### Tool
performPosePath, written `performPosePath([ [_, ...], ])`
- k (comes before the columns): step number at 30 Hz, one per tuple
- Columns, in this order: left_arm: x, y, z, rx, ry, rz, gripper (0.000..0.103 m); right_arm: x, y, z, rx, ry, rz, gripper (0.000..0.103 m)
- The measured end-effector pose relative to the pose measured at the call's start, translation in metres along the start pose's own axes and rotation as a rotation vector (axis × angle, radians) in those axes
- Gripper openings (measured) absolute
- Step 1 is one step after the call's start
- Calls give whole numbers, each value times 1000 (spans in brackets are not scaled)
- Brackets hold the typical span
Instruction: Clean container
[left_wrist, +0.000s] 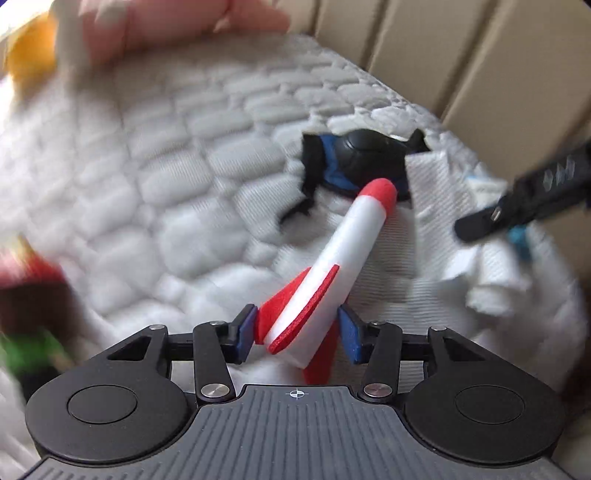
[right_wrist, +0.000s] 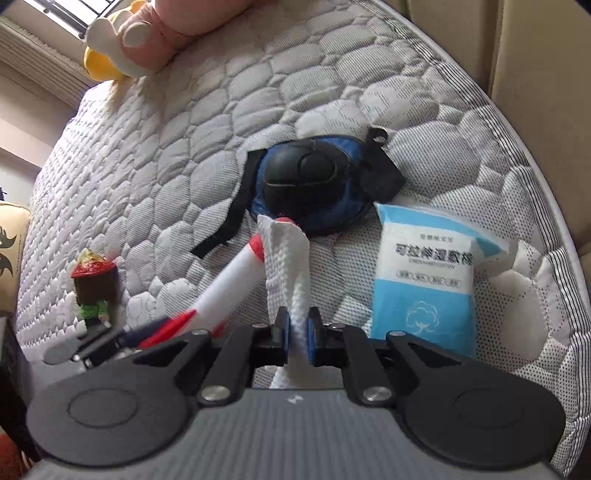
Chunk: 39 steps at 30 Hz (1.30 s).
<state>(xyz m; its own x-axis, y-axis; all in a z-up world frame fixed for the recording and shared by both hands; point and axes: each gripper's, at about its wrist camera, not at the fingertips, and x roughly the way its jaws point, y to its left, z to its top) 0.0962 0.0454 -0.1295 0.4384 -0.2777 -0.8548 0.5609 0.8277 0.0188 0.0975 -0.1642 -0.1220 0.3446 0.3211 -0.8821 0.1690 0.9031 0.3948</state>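
In my left wrist view, my left tool (left_wrist: 297, 338) holds the tail end of a foam rocket (left_wrist: 332, 269), its blue pads (left_wrist: 246, 332) pressed on the red fins from both sides. The long axis of the rocket goes away from me and a little to the right, and its red nose points toward a black and blue pouch (left_wrist: 354, 162) that lies on the quilted mattress (left_wrist: 177, 155). A white paper towel (left_wrist: 447, 206) hangs just right of the nose, and my right tool (left_wrist: 517, 203) comes in from the right edge, blurred. A small figure with a red top (left_wrist: 26, 291) stands at the left edge, also blurred. In my right wrist view, my right tool (right_wrist: 297, 334) is closed narrowly on the paper towel (right_wrist: 284, 258), which stands up between the pads and touches the red nose of the rocket (right_wrist: 225, 284). Here the rocket runs from the lower left, where my left tool (right_wrist: 110, 339) grips it, up to the right toward the pouch (right_wrist: 310, 184). The pouch lies open with a black rounded object in it. A blue and white packet (right_wrist: 432, 277) with printed text lies just right of the towel, near the pouch. The small figure (right_wrist: 96, 288) stands on the mattress (right_wrist: 166, 129) at the left, and a yellow and pink plush toy (right_wrist: 125, 40) rests at the far end.
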Motion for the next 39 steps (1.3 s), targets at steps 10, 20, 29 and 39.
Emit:
performPosePath([
  [10,-3,-29,-20,265,16,-38,65,28,77,9,-124,59,209,11],
  [20,6,-14,-24,109,53,-139,83,25,23,15,-5,28,-7,11],
  [29,23,51,-17,-495,161,-397,94,31,-3,4,-93,28,-187,11],
  [39,16,0,-12,-190,122,-246,94,-1,16,12,-81,-39,-14,11],
])
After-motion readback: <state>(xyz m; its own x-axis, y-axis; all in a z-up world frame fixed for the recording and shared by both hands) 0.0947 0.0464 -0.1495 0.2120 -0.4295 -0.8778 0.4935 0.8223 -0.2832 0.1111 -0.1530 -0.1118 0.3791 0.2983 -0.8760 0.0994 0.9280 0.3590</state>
